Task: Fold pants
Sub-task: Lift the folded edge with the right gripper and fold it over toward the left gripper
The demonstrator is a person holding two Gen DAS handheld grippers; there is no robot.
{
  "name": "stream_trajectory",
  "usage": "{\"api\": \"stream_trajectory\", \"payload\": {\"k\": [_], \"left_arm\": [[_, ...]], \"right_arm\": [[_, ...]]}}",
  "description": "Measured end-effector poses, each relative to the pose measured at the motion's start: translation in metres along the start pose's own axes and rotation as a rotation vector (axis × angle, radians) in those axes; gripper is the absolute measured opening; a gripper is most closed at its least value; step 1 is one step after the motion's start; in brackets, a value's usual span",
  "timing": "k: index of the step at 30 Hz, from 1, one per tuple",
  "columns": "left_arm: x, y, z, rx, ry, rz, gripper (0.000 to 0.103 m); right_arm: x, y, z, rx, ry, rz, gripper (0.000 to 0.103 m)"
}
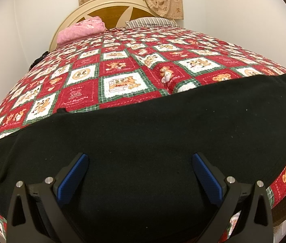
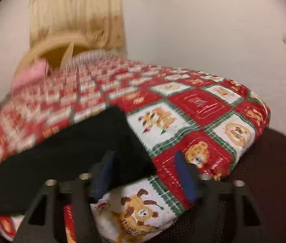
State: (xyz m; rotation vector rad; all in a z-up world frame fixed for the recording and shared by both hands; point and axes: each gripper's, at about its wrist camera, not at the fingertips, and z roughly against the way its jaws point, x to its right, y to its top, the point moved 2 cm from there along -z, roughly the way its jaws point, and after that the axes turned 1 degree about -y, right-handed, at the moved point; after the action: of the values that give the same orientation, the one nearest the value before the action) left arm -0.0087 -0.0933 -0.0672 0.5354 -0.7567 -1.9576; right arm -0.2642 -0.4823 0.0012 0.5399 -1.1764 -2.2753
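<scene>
Both hand-held grippers, left (image 1: 138, 174) and right (image 2: 143, 172), stand open and empty; pants (image 1: 153, 137) lie flat on bed (image 1: 122, 70), further folds likely remaining.

— What do the pants (image 1: 143, 133) look like?
— They are plain black, soft and matte, with a few pale specks of lint on the cloth.
— How do they lie?
— Flat, spread as one broad dark band across the near part of the bed, on the red, white and green checked quilt (image 1: 112, 75). In the left wrist view the far edge runs from low on the left to higher on the right, and a small black tab sticks up along it.
— And the end of them?
— In the right wrist view, which is blurred, one squared corner of the pants (image 2: 94, 141) lies near the quilt's corner. The cloth looks smooth, with no deep creases.
</scene>
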Motion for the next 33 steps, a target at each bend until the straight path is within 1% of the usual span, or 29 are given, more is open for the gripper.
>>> {"api": "stream_trajectory", "payload": {"k": [1, 3, 8, 10, 11, 12, 14, 15, 17, 19, 22, 25, 27, 30, 31, 33], "left_arm": [[0.000, 0.000, 0.000, 0.000, 0.001, 0.000, 0.103], [0.001, 0.001, 0.000, 0.002, 0.002, -0.002, 0.103], [0.000, 0.002, 0.003, -0.007, -0.001, 0.003, 0.103], [0.001, 0.003, 0.008, -0.003, 0.003, -0.007, 0.103], [0.001, 0.003, 0.011, 0.006, 0.013, -0.019, 0.103], [0.001, 0.004, 0.015, 0.021, 0.032, -0.037, 0.103], [0.000, 0.006, 0.022, 0.052, 0.068, -0.067, 0.103], [-0.002, 0.008, 0.026, 0.064, 0.074, -0.070, 0.103], [-0.010, 0.010, 0.034, 0.083, 0.067, -0.058, 0.103], [-0.020, 0.013, 0.043, 0.104, 0.061, -0.041, 0.103], [-0.039, 0.016, 0.056, 0.139, 0.086, -0.013, 0.103], [-0.064, 0.018, 0.065, 0.161, 0.118, 0.036, 0.103], [-0.082, 0.018, 0.071, 0.176, 0.142, 0.078, 0.103], [-0.103, 0.015, 0.076, 0.184, 0.179, 0.124, 0.103], [-0.110, 0.013, 0.077, 0.185, 0.189, 0.140, 0.103], [-0.123, 0.008, 0.078, 0.183, 0.202, 0.168, 0.103]], "right_arm": [[0.004, 0.002, 0.004, 0.017, 0.017, -0.029, 0.065], [0.003, 0.004, 0.002, 0.010, 0.040, -0.045, 0.065], [-0.006, -0.004, -0.030, -0.076, 0.056, -0.037, 0.065], [-0.014, -0.007, -0.031, -0.055, 0.019, 0.005, 0.065], [-0.022, -0.008, -0.033, -0.062, -0.024, 0.061, 0.061], [-0.027, -0.010, -0.033, -0.060, -0.034, 0.096, 0.055], [-0.038, -0.009, -0.032, -0.075, -0.009, 0.129, 0.025], [-0.042, -0.008, -0.032, -0.088, 0.006, 0.135, 0.017], [-0.049, -0.003, -0.032, -0.100, -0.018, 0.155, 0.014], [-0.053, 0.003, -0.024, -0.087, -0.007, 0.144, 0.013], [-0.081, 0.014, 0.011, -0.005, 0.073, 0.173, 0.013], [-0.135, 0.020, 0.053, 0.069, 0.188, 0.275, 0.013], [-0.171, 0.016, 0.072, 0.088, 0.275, 0.334, 0.013], [-0.232, -0.009, 0.088, 0.079, 0.403, 0.443, 0.013], [-0.254, -0.023, 0.091, 0.064, 0.448, 0.486, 0.013], [-0.291, -0.051, 0.093, 0.043, 0.500, 0.561, 0.013]]}}
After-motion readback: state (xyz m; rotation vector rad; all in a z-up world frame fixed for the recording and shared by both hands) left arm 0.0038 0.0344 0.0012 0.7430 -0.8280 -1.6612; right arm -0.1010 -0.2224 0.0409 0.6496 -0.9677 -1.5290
